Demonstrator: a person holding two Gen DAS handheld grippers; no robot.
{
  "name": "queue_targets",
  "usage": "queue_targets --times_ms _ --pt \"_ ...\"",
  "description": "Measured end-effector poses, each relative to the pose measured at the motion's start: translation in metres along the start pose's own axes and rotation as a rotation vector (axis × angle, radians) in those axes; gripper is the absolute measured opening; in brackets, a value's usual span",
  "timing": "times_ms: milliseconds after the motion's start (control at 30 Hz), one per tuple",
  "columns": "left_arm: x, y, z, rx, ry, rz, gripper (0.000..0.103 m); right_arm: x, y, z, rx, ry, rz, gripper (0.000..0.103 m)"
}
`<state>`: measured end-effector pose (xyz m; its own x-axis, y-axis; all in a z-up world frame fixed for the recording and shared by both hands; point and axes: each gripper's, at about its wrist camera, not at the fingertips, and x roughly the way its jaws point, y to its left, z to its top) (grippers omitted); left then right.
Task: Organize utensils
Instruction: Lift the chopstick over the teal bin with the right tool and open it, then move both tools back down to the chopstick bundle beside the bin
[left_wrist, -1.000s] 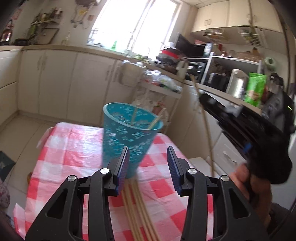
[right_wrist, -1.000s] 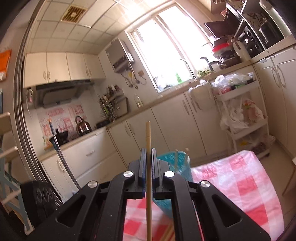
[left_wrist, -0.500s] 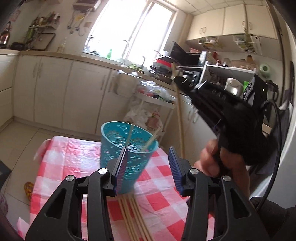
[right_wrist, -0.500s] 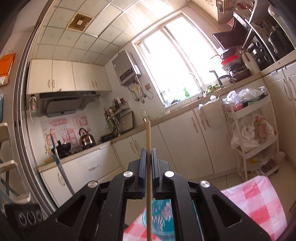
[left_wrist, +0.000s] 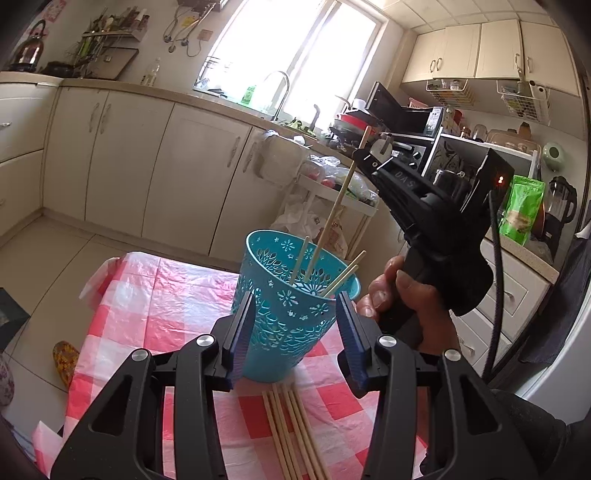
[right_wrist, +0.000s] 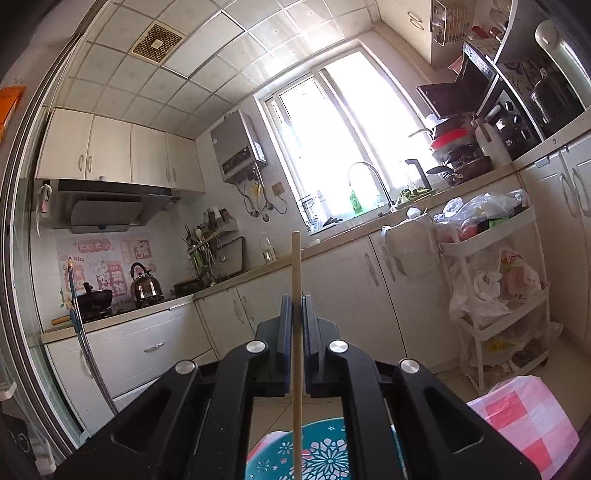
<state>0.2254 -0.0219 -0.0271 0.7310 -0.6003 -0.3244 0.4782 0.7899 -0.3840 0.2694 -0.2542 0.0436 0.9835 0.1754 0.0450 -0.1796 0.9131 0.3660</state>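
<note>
Clamping one chopstick (right_wrist: 296, 332), the right gripper (right_wrist: 296, 314) holds it upright, its lower end inside the teal cup (left_wrist: 291, 314). The left gripper (left_wrist: 291, 332) brackets the cup, jaws apart, contact unclear. Loose chopsticks (left_wrist: 291, 432) lie near the table's (left_wrist: 155, 306) front edge.
</note>
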Motion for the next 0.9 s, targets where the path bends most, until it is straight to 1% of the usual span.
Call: queue_targets --times_ms 133,167,200,267,367,400,467,533,600,700,800,900 --pt "-0.001 0.003 -0.004 -0.002 0.01 0.015 0.043 -0.004 0.004 -0.014 -0.053 0.052 -0.017 0.007" --pt "-0.002 0.004 -0.005 0.0 0.011 0.018 0.043 -0.006 0.007 -0.018 -0.076 0.077 -0.025 0.01" --pt "-0.005 0.004 -0.006 0.002 0.013 0.022 0.043 -0.008 0.01 -0.022 -0.105 0.105 -0.036 0.018" --pt "-0.01 0.005 -0.009 -0.001 0.017 0.027 0.043 -0.017 0.017 -0.03 -0.151 0.151 -0.05 0.026" --pt "-0.017 0.007 -0.015 -0.002 0.031 0.04 0.043 -0.032 0.033 -0.04 -0.255 0.245 -0.095 0.031" --pt "-0.018 0.007 -0.017 -0.002 0.036 0.045 0.043 -0.036 0.037 -0.043 -0.281 0.273 -0.12 0.037" --pt "-0.022 0.009 -0.022 -0.007 0.052 0.054 0.043 -0.043 0.045 -0.05 -0.34 0.345 -0.181 0.043" --pt "-0.024 0.01 -0.027 -0.008 0.07 0.06 0.043 -0.049 0.049 -0.057 -0.372 0.401 -0.218 0.043" --pt "-0.027 0.008 -0.031 -0.001 0.084 0.064 0.043 -0.056 0.05 -0.064 -0.383 0.46 -0.239 0.045" --pt "-0.032 0.003 -0.039 0.011 0.102 0.063 0.043 -0.067 0.051 -0.071 -0.389 0.511 -0.258 0.047" --pt "-0.038 -0.002 -0.046 0.018 0.116 0.062 0.044 -0.081 0.053 -0.076 -0.407 0.535 -0.273 0.051" --pt "-0.044 -0.005 -0.051 0.024 0.124 0.064 0.044 -0.091 0.056 -0.077 -0.415 0.553 -0.287 0.051"
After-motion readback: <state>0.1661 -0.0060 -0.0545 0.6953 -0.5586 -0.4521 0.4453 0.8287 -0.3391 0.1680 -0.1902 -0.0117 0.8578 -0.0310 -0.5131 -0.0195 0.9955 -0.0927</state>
